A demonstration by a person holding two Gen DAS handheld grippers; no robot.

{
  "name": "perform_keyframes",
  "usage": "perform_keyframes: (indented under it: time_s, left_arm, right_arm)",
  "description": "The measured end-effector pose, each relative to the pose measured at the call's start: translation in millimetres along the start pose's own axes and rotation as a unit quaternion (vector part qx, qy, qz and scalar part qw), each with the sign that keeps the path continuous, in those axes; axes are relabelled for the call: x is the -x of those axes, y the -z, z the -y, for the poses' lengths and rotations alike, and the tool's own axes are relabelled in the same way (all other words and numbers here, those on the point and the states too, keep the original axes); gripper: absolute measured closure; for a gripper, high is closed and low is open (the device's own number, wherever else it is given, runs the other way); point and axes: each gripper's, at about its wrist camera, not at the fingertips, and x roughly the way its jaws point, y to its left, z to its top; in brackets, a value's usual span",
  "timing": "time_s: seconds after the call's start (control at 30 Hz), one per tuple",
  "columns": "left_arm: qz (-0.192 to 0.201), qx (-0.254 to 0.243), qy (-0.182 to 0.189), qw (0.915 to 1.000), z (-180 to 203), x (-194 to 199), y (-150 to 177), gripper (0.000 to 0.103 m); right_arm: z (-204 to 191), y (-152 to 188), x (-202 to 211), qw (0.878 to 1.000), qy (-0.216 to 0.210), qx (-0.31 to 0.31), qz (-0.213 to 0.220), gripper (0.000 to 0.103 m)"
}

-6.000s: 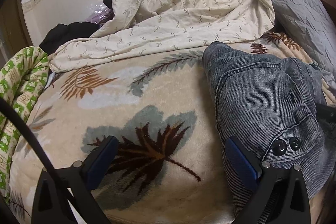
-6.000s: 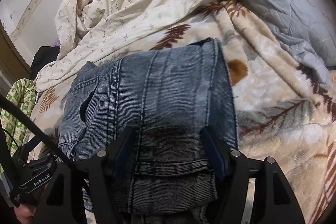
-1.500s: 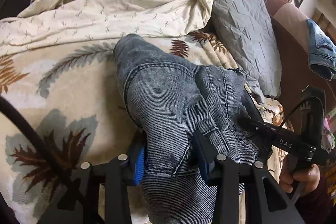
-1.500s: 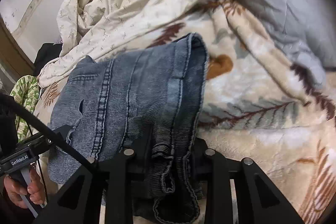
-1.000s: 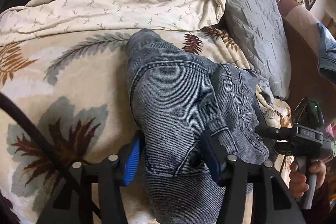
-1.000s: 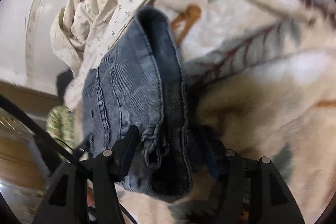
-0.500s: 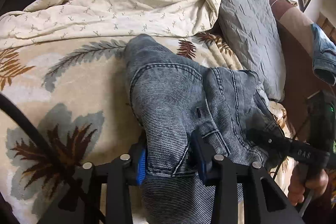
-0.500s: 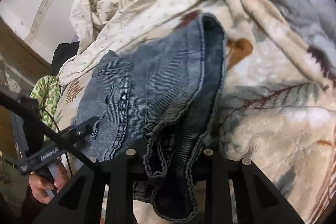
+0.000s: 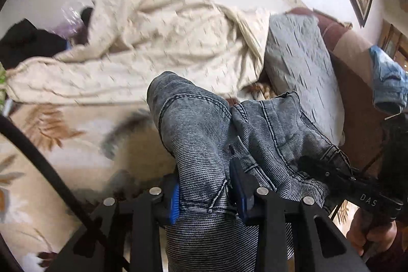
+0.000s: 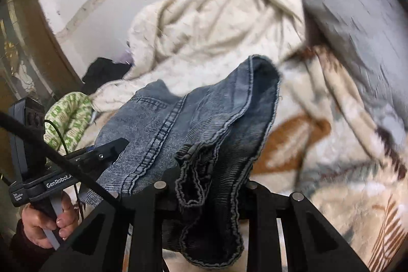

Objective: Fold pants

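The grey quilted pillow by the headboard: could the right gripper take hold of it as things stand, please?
Probably not: the right gripper is shut on the jeans, so its fingers are occupied, though nothing lies over the pillow.

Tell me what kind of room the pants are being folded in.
Most likely a bedroom: the jeans are held over a bed spread with a leaf-patterned blanket, a rumpled cream duvet is heaped behind, and a grey quilted pillow leans at the head end.

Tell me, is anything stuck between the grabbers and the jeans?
No. The left gripper and the right gripper are both clamped straight onto the jeans, with nothing visible between fingers and denim.
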Motion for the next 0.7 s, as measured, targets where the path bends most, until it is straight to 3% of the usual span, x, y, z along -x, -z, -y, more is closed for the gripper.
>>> perform_keyframes:
  time_s: [0.17,0.33,0.7]
  left_arm:
    - [0.047,-0.014,-0.038,0.9980,-10,32,-17,0.067]
    - [0.075,-0.023,-0.081,0.9936,-24,39,-22,0.067]
    - [0.028,-0.016,-0.120,0.9923,-49,-8,-5,0.067]
  right_arm:
    - [-26,-17,4,0.998,-0.023,0.027,0.044,0.077]
    - [-47,-27,-14,0.996,-0.040,0.052,0.065,0.077]
    - [-51,-9,-64,0.996,-0.033,0.077,0.024,0.077]
